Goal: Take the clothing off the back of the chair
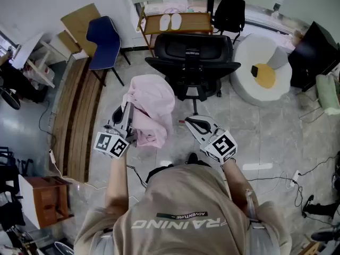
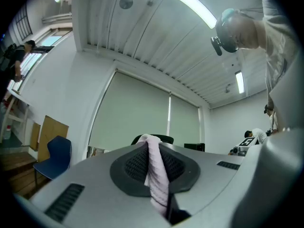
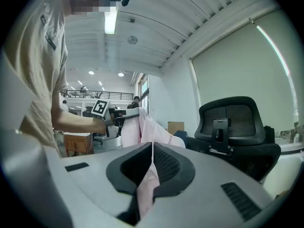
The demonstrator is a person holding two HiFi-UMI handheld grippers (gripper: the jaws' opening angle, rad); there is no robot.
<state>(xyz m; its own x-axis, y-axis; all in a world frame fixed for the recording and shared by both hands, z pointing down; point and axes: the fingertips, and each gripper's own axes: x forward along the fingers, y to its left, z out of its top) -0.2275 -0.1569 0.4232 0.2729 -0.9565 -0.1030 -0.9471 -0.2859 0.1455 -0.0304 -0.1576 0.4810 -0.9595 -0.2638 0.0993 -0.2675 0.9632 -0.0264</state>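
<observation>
The person stands on a pale tiled floor [image 1: 255, 137], facing the back of a black office chair [image 1: 192, 57]. The pink clothing [image 1: 154, 108] is off the backrest. It hangs in a loose bundle in front of the person's left side, between them and the chair and clear of it. The left gripper [image 1: 128, 110] is clamped on the clothing, and its own view shows a ridge of pink fabric pinched between the dark pads of the closed jaws. The right gripper [image 1: 187, 122] is level with it and just to the right of the bundle. In the right gripper view its jaws meet at the tips with a fold of the same pink fabric caught between them. A blue chair [image 1: 103, 39] stands further back on the left, beside a wooden bench [image 1: 74, 116].
</observation>
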